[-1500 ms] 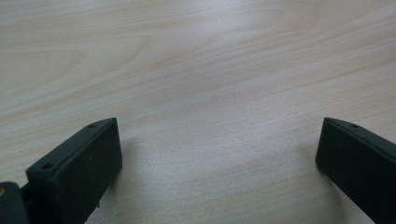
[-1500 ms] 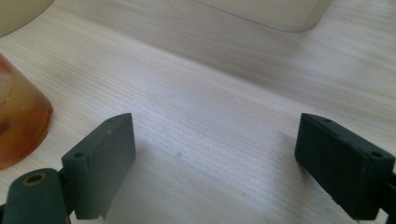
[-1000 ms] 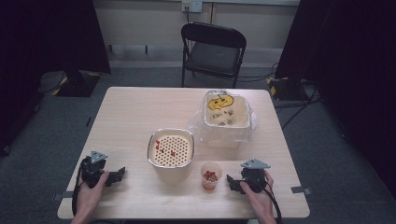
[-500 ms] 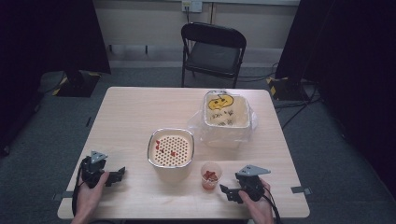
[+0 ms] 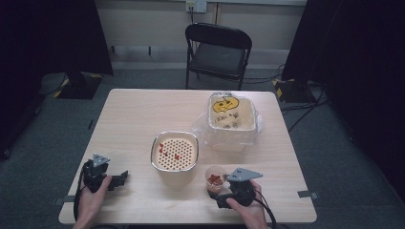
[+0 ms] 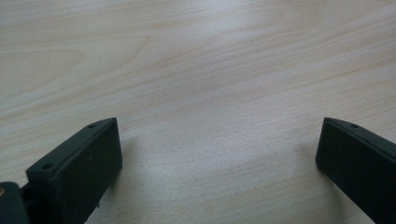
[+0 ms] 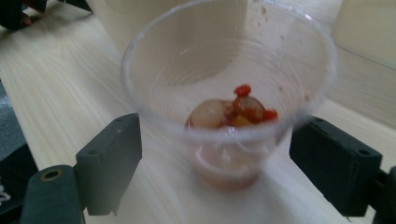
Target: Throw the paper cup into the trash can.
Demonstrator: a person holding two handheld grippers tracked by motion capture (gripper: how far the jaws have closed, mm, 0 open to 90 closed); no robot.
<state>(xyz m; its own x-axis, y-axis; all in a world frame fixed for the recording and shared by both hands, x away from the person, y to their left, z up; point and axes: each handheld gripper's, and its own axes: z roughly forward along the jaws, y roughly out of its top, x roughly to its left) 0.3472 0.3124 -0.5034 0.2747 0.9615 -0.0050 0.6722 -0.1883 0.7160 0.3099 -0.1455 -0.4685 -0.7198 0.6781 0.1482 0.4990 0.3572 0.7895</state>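
Two jaws of the right tool [image 7: 215, 154] now stand apart on either side of the cup [image 7: 229, 112], not yet gripping; a second ago this tool sat just right of it. The cup rests on the worktop [image 5: 143, 114] beside the strainer [image 5: 175, 151]. The left tool [image 6: 219, 154] lies released, idle.

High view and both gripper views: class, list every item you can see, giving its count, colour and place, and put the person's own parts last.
Table: one, light wood, centre.
Folding chair: one, black, beyond the table.
Strainer bowl: one, cream with perforated insert, red bits on it, table centre.
Lined bin: one, cream, clear bag, far right of table.
Plastic cup: one, clear, red and pale scraps inside, near edge.
Left gripper: black, open, over bare table.
Right gripper: black, open, jaws either side of cup.
Hands: two, near edge.
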